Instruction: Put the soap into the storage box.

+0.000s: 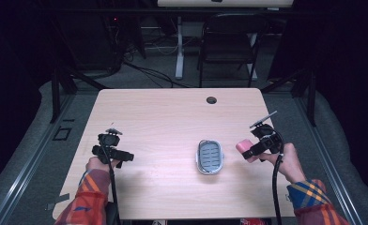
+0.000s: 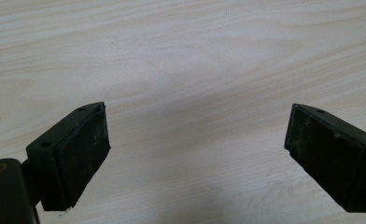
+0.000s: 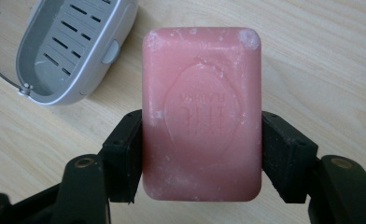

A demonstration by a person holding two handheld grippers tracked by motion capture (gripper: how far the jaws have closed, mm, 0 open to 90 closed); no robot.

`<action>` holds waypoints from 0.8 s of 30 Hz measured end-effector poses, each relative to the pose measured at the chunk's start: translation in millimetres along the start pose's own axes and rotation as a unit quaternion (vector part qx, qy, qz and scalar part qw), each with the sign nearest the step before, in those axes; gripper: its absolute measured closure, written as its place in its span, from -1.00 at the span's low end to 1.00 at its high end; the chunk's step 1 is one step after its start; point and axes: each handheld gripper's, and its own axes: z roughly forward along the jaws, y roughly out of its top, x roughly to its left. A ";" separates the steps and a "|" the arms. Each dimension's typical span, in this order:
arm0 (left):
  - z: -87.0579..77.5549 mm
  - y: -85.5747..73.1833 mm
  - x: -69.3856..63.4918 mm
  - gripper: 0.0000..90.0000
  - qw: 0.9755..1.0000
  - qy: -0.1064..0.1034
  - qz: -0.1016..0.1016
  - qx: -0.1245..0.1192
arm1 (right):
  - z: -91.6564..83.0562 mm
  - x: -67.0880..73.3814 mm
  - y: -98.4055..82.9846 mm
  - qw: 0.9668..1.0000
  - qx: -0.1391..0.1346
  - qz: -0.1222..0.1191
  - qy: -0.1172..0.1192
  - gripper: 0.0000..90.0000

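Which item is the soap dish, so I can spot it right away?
Start at the wooden table and look toward its near right part. Beside the right gripper, which clamps a pink soap bar, lies the soap dish: a grey oval tray with a slotted floor, the only grey item there.

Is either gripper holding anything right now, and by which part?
The right gripper holds the pink soap bar by its two long sides, near the lower end. The left gripper is open, holding nothing.
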 end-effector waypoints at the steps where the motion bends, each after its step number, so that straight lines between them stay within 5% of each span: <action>1: 0.0 -0.2 0.0 -0.85 1.000 0.000 0.000 0.000 | 0.2 0.8 1.0 1.000 -0.001 -0.005 0.001 -0.17; 24: -0.5 -1.1 -0.4 -0.85 1.000 -0.004 0.002 0.000 | -5.2 31.1 23.8 0.999 0.007 -0.039 0.004 -0.17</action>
